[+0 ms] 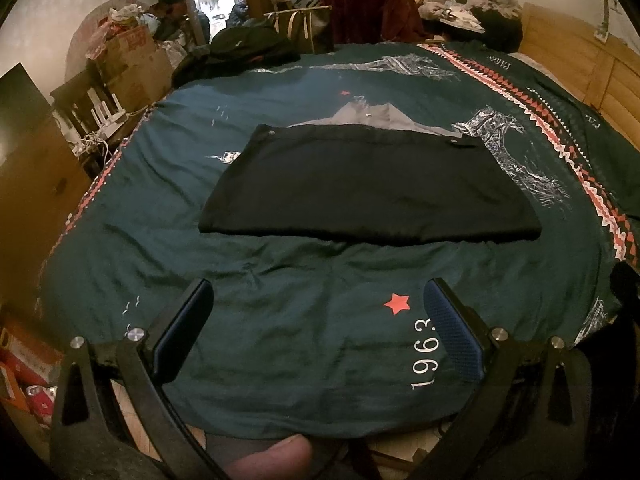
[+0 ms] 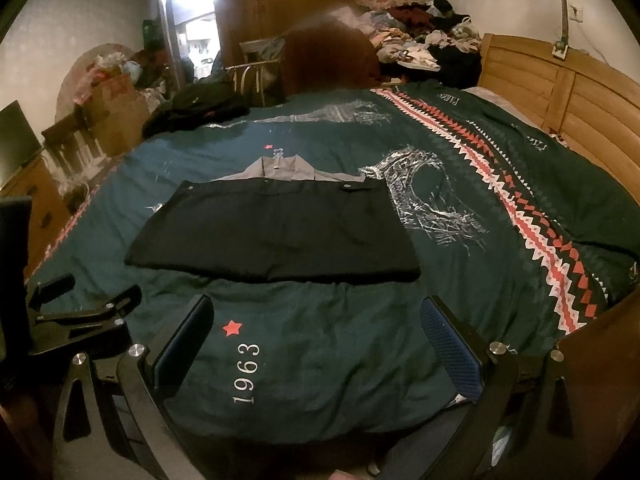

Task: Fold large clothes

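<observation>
A wide bed is covered by a dark green bedspread [image 1: 280,216] printed with white tower drawings, a red star [image 1: 397,303], the number "1963" [image 2: 246,374] and a zigzag band [image 2: 532,224] of red, white and black running toward the far side. A wooden headboard [image 2: 560,92] is seen at the right of the bed, and a heap of loose clothes [image 2: 420,36] is piled at the far end. A dark bundle [image 1: 248,46] lies at the far left corner of the bed. Beyond it, cardboard boxes [image 1: 128,56] stuffed with bags are stacked against a pale wall, and a lit doorway [image 2: 196,20] is visible beside them. A dark screen [image 2: 16,140] stands at the left on a wooden cabinet.

A black garment [image 1: 372,184] is laid flat in the middle of the bedspread, folded into a broad band with a straight near edge; a grey lining and collar [image 1: 368,114] show past its far edge, and metal snaps are seen at its far corners.

The left gripper [image 1: 320,292] is held above the near part of the bed with its jaws spread wide, nothing between them; the garment lies ahead of it, well apart. The right gripper [image 2: 318,308] is likewise spread and empty, with the garment ahead and slightly to its left. In the right wrist view, the left gripper is seen at the left edge.
</observation>
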